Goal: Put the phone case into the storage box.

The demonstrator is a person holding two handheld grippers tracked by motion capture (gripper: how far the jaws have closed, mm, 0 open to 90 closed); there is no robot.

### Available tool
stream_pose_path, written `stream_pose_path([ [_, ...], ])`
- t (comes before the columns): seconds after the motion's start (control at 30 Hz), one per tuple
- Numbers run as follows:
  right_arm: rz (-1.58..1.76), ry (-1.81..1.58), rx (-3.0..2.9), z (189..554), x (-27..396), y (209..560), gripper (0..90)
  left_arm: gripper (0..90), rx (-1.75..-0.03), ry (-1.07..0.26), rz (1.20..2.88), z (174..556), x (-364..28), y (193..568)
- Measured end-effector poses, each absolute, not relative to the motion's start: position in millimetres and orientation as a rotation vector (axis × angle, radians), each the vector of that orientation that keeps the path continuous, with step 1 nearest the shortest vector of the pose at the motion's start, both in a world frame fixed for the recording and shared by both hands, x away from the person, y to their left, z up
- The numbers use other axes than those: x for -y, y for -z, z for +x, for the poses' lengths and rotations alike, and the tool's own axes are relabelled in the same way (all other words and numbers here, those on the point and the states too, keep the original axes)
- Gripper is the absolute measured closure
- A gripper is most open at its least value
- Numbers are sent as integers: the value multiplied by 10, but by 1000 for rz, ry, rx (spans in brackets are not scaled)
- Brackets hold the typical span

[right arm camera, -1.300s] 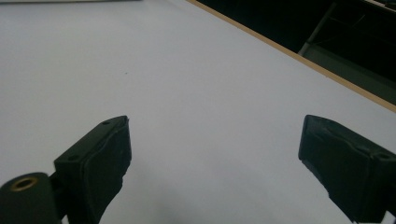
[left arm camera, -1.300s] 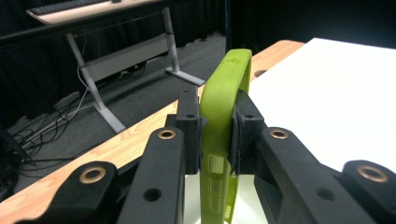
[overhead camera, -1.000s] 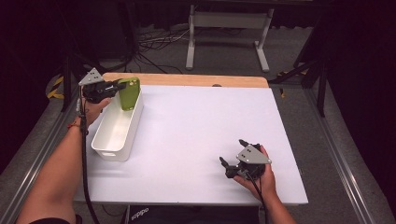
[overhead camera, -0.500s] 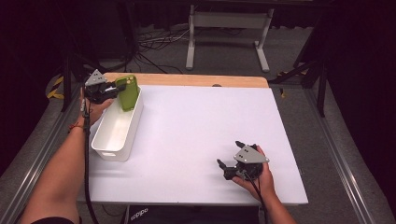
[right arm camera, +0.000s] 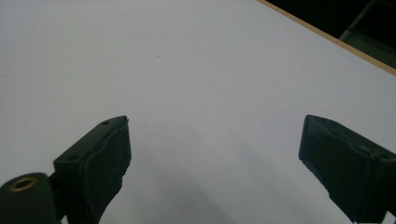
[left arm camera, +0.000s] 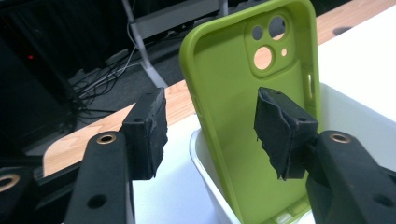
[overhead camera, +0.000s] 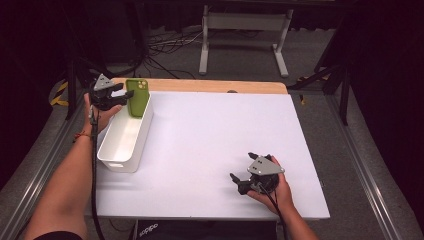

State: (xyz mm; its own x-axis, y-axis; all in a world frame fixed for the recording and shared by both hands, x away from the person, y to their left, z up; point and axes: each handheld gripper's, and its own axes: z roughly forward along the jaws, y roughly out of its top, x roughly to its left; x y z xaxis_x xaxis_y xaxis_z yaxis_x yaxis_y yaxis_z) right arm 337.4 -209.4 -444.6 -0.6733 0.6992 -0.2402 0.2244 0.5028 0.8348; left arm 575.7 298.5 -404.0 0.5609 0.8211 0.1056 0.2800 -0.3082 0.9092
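Two grippers in frame: left gripper (overhead camera: 120,95), upper left, jaws just opening, pads clear of green phone case (overhead camera: 137,97) standing upright in white bin (overhead camera: 125,145). Right gripper (overhead camera: 245,172), lower right, rests wide open on table (overhead camera: 215,130), holding nothing.

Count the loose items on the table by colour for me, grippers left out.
Green: 1, the phone case, standing on end in the bin's far end
White: 1, the bin along the table's left edge
Total: 2
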Motion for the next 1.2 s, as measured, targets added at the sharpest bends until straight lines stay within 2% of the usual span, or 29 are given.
stream_pose_path([
  [0.37,736,-1113,-2174,3366,2102,4419,98,405,-907,-735,1837,5648,-3014,3973],
  [0.93,699,-1136,-2162,3402,2083,4385,98,245,-875,-764,1834,5377,-2909,3880],
  [1.2,666,-1144,-2164,3427,2044,4381,99,178,-878,-777,1782,5236,-2850,3820],
])
